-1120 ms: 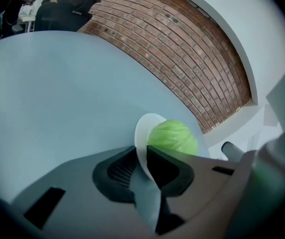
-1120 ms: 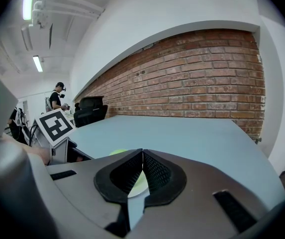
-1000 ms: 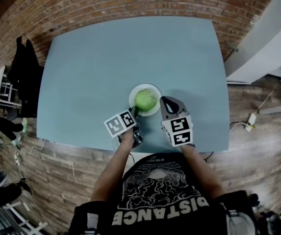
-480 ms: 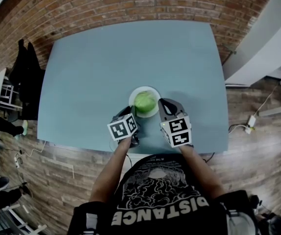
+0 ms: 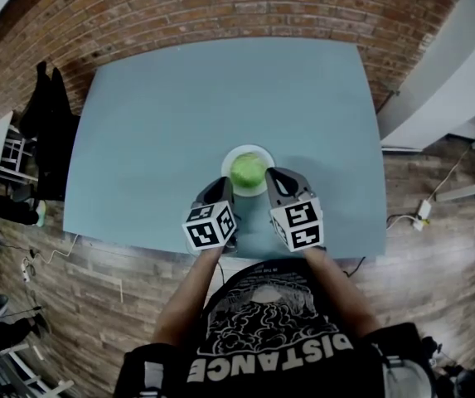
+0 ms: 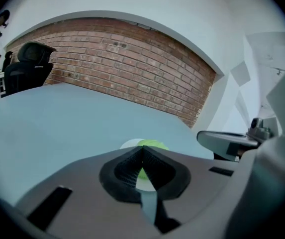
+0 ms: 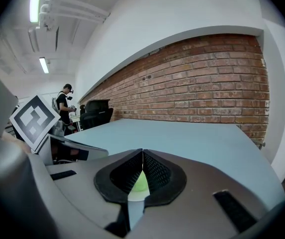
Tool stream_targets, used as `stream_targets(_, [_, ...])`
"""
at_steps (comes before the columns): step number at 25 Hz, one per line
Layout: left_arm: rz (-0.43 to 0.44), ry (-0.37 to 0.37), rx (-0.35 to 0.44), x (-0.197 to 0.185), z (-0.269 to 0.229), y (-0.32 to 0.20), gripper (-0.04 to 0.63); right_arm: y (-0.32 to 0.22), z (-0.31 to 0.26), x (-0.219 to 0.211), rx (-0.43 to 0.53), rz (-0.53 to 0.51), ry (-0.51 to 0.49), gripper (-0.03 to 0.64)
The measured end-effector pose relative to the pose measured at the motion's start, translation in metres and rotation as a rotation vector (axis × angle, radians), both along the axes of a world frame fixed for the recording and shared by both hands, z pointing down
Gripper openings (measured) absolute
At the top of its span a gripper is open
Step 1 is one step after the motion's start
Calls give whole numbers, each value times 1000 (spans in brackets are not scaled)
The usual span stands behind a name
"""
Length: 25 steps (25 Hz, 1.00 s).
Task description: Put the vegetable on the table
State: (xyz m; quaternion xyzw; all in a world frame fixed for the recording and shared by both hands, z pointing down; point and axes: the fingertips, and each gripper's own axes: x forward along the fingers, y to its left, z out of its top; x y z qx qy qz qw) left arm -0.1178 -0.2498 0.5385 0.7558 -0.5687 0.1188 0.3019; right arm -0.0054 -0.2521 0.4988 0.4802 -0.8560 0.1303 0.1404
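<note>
A round green vegetable (image 5: 248,169) lies on a white plate (image 5: 230,159) near the front middle of the grey-blue table (image 5: 179,106). My left gripper (image 5: 221,187) hovers just in front of the plate's left side, jaws shut and empty. My right gripper (image 5: 274,178) is close to the plate's right side, also shut with nothing held. In the left gripper view the vegetable (image 6: 151,144) peeks over the closed jaw tips (image 6: 142,148). In the right gripper view a sliver of green vegetable (image 7: 141,183) shows through the gap below the closed tips (image 7: 142,152).
A brick wall (image 5: 220,7) runs behind the table. Black office chairs (image 5: 42,106) and desks stand at the left. A white wall section (image 5: 444,73) lies at the right. A person (image 7: 62,102) stands far off in the right gripper view.
My left gripper has swung forward and to the right, turning its marker cube more upright beside the plate. The right gripper shifted only slightly. The vegetable has stayed on the plate.
</note>
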Motion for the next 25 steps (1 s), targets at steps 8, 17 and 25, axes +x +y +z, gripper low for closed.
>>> stream_targets(8, [41, 58, 84, 11, -34, 15, 0, 15, -14, -11, 34, -14, -19, 9])
stream_targets(17, [99, 18, 157, 22, -57, 38, 0, 39, -32, -19, 69, -30, -26, 9])
stream_targets(25, [123, 27, 179, 25, -71, 62, 0, 62, -41, -31, 78, -47, -29, 9])
